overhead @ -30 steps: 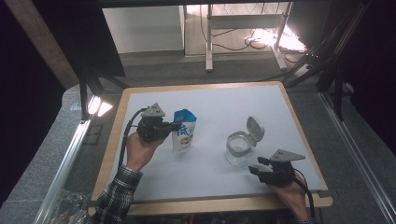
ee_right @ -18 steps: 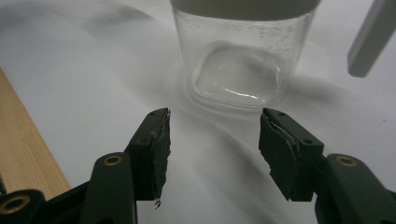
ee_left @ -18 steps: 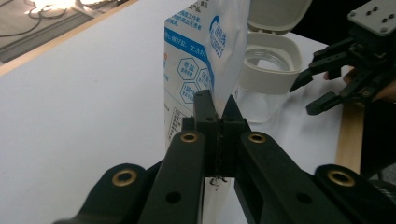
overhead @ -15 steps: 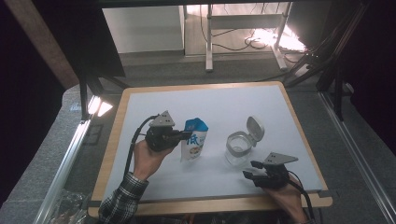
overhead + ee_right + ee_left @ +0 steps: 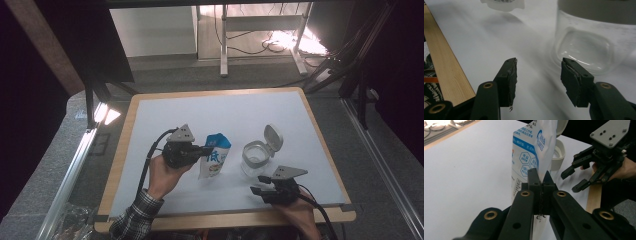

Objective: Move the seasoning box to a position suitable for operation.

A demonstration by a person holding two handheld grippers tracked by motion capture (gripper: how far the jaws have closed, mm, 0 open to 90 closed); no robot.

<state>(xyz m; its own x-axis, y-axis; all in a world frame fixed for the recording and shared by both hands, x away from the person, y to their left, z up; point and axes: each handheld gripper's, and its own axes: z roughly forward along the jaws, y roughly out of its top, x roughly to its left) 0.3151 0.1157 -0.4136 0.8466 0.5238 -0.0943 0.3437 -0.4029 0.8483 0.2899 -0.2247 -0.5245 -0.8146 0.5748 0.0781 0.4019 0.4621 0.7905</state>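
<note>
My left gripper [image 5: 206,150] is shut on the edge of a blue and white pouch [image 5: 214,157], left of the table's middle. In the left gripper view the jaws [image 5: 540,178] pinch the pouch [image 5: 534,147] by its side seam. In the right gripper view the pouch's bottom [image 5: 501,3] hangs just above its shadow. A clear jar [image 5: 256,157] with its flip lid [image 5: 273,136] standing open is just right of the pouch. My right gripper [image 5: 257,186] is near the front edge, open; its jaws [image 5: 539,75] have just been closing a little with nothing between them, the jar [image 5: 586,42] close ahead.
A white mat [image 5: 225,112] covers the wooden table [image 5: 235,220], whose front edge lies right beside the right gripper. Dark floor, metal rails and table legs surround the table. The far half of the mat is bare.
My left gripper has carried the pouch to the right and toward the front, closer to the jar. My right gripper has slid left along the front edge.
</note>
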